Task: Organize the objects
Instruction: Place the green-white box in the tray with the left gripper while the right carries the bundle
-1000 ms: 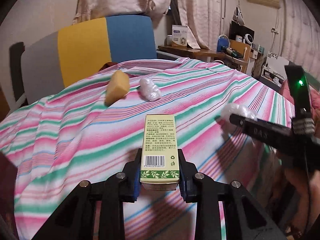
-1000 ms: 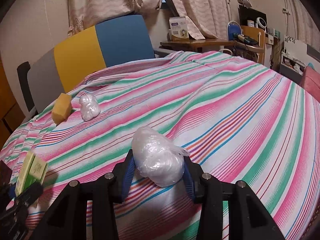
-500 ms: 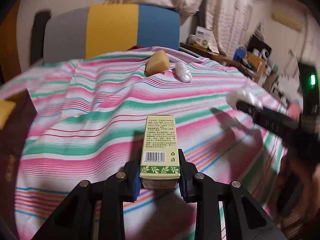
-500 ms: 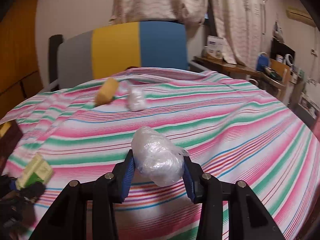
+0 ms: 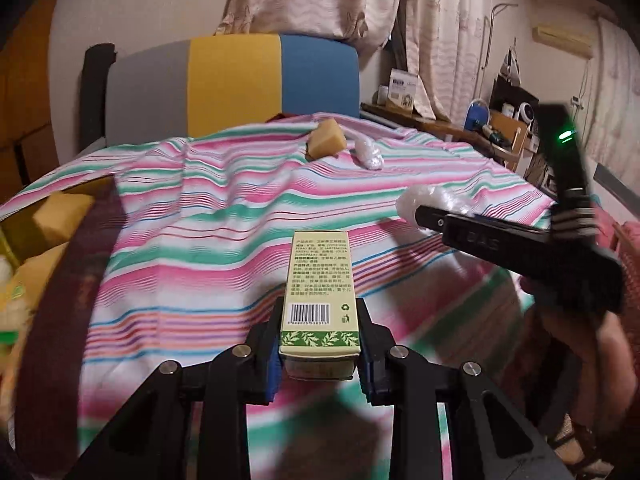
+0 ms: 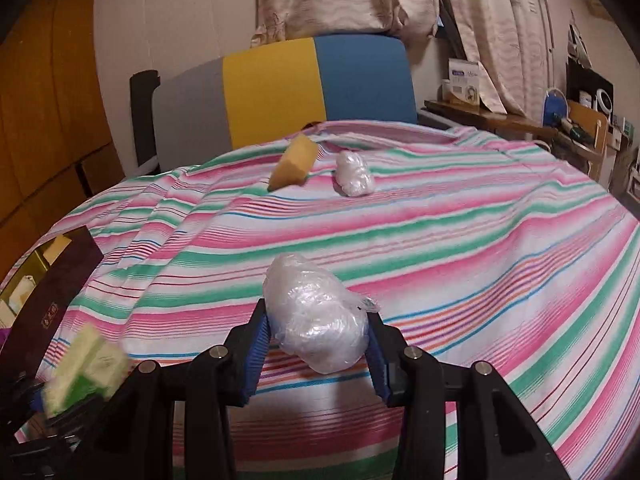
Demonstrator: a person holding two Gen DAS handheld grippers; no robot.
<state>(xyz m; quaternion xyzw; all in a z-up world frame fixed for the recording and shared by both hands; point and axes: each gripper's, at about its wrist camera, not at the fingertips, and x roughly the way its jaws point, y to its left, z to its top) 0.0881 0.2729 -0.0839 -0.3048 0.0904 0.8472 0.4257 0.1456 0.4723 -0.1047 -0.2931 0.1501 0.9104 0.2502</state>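
Note:
My left gripper [image 5: 319, 354] is shut on a pale green carton [image 5: 320, 292] with a barcode, held above the striped cloth. My right gripper [image 6: 318, 346] is shut on a crumpled clear plastic bundle [image 6: 318, 316]. In the left wrist view the right gripper [image 5: 430, 216] reaches in from the right with the plastic bundle [image 5: 432, 198] at its tip. In the right wrist view the carton [image 6: 86, 372] shows blurred at lower left. A yellow sponge [image 6: 294, 162] and a second plastic bundle [image 6: 354, 174] lie side by side at the far end of the cloth.
A pink, green and white striped cloth [image 6: 440, 240] covers the surface. A dark maroon box edge [image 6: 52, 304] with yellowish contents stands at the left. Behind is a grey, yellow and blue chair back [image 6: 276, 88]. A cluttered wooden desk [image 6: 520, 120] stands at the back right.
Both grippers have swung to the left over the cloth, each keeping its object. The dark box at the left edge has come into both views.

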